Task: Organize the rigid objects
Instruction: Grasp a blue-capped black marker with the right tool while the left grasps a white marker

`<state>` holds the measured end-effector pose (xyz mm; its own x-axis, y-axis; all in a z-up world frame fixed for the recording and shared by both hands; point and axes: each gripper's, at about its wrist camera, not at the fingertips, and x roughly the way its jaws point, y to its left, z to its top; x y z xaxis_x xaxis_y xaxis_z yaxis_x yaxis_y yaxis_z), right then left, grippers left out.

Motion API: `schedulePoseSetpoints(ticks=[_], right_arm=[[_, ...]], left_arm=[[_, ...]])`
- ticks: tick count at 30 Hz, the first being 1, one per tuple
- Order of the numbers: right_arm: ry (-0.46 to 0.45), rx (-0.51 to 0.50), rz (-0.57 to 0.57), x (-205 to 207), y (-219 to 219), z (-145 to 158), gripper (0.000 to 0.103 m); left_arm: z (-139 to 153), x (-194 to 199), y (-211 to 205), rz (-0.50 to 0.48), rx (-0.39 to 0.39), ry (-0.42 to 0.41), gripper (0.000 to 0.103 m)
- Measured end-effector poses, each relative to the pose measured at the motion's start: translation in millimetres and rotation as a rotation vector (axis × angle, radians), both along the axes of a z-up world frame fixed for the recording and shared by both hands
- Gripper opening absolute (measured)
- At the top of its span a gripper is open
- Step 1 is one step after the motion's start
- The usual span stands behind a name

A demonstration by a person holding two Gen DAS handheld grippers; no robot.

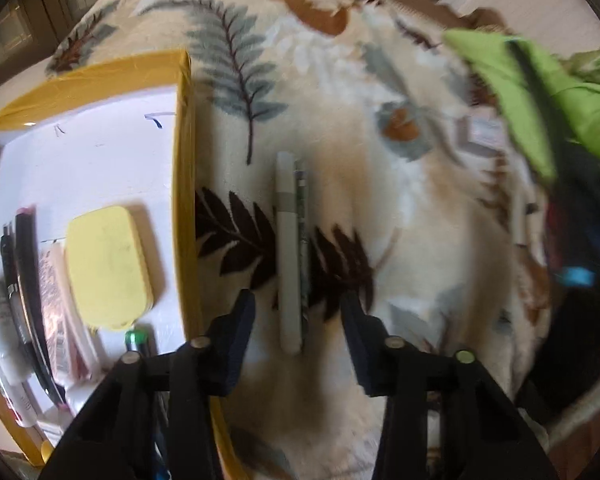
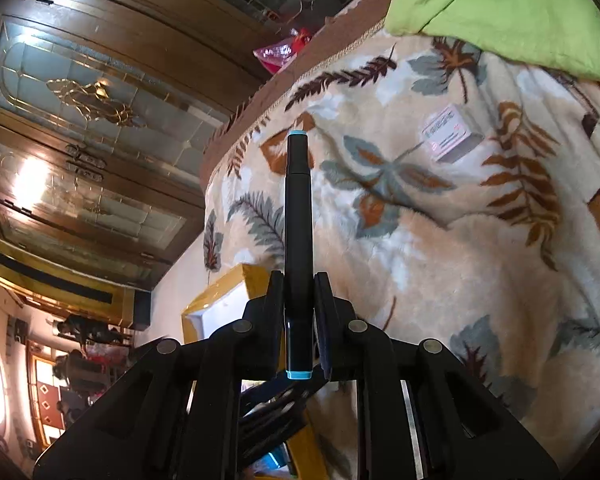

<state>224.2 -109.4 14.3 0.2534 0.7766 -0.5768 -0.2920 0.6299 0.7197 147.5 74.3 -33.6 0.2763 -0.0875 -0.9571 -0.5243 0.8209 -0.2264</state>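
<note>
While the right gripper is clamped on a black marker, a white pen is straddled — untouched — by the spread left gripper, its tip toward twelve o'clock.

Surfaces: soft pile, glossy tape, matt plastic.

Blanket: plush, fuzzy pile, leaf print. Box: rim wrapped in glossy yellow tape, inside smooth white. Yellow case in box: matt, smooth. White pen: smooth, matt plastic. Marker: black plastic, slight sheen, blue end caps. Green cloth: thin, matt, creased. Carton: printed card. Cabinet: varnished wood, glass panes. Grippers: matt black plastic, metal pins.
</note>
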Motion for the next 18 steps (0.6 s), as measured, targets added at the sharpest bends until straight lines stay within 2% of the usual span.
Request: schedulePoseSetpoints(ticks=[6, 9, 11, 12, 13, 15, 18], right_arm=[[0.030, 0.032, 0.006, 5, -4, -6, 0.014], [0.033, 0.040, 0.010, 6, -5, -5, 0.014], [0.033, 0.042, 0.008, 6, -6, -5, 0.014], [0.033, 0.042, 0.006, 6, -7, -5, 0.014], [0.035, 0.042, 0.006, 6, -7, -5, 0.014], [0.037, 0.043, 0.001, 6, -9, -5, 0.014], [0.034, 0.043, -0.003, 7, -10, -4, 0.014]], left_arm=[[-13, 15, -1, -0.009, 0.056, 0.043, 0.020], [-17, 18, -2, -0.007, 0.061, 0.057, 0.020], [-18, 20, -6, -0.024, 0.092, 0.073, 0.017], [-18, 18, -7, -0.030, 0.102, 0.070, 0.016], [-17, 15, -9, -0.036, 0.101, 0.066, 0.010], [-15, 5, -12, -0.047, 0.071, 0.055, 0.010], [-14, -9, -18, -0.063, 0.087, 0.031, 0.010]])
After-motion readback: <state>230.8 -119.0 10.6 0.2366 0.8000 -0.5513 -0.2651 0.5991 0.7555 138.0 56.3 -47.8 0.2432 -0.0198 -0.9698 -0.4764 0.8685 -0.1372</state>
